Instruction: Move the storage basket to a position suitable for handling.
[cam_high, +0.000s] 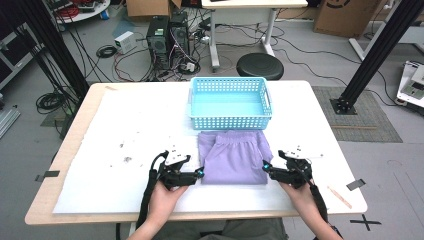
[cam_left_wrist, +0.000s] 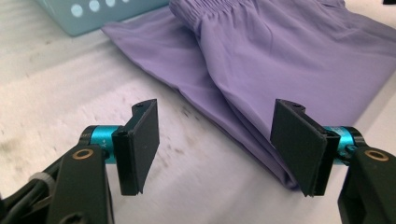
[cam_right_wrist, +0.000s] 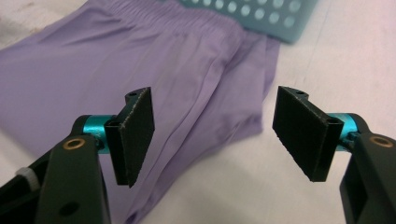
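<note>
In the high view the purple shorts (cam_high: 234, 156) lie folded flat on the worktop (cam_high: 125, 130), their waistband edge just beside the near wall of the blue basket (cam_high: 230, 121), which sits at the far middle of the white sheet. The left gripper (cam_high: 200, 172) stands at the shorts' near left corner and the right gripper (cam_high: 265, 167) at the near right corner, each held in a hand coming in from the near edge. Bare sheet lies wide on both sides of the shorts, with a few dark smudges to the left; a narrow strip runs between the shorts and the near edge. Beyond the worktop are a black stool (cam_high: 259, 65), computer towers (cam_high: 167, 37), loose cables and cardboard boxes on a grey floor. In the left gripper view the jaws stand wide apart with nothing between the pads; the shorts' (cam_left_wrist: 280, 60) side hem runs across just beyond them, passing behind the right-hand jaw, and a corner of the basket (cam_left_wrist: 88, 16) shows at the top. In the right gripper view the jaws are likewise apart and bare, the shorts' (cam_right_wrist: 154, 74) corner lying below and past the left-hand jaw, white sheet under the other, the basket (cam_right_wrist: 261, 16) at the top.
</note>
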